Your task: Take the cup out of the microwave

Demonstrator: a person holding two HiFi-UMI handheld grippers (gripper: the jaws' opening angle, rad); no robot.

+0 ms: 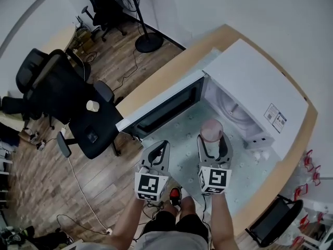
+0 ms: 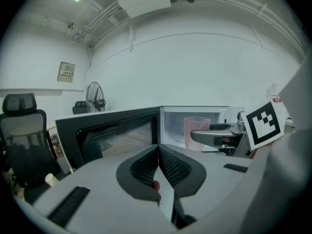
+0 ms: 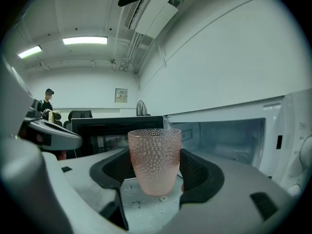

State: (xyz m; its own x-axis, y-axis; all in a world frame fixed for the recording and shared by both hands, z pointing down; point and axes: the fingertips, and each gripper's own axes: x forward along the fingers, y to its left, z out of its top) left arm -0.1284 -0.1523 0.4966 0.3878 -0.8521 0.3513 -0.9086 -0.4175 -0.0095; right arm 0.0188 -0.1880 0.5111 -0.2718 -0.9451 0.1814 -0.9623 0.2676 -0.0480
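Cup (image 3: 154, 152) between right gripper (image 3: 155, 168) jaws — contact likely.

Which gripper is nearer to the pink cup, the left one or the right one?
Right. The right gripper holds the cup between its jaws. The left gripper is shut and empty, apart from the cup on its left.

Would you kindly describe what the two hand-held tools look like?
The left tool and right tool are alike: a pale grey plastic body narrowing into two jaws lined with black cross-hatched pads. Each carries a white cube printed with black square markers near the person's hand. No cables show, and the forearms are unsleeved.
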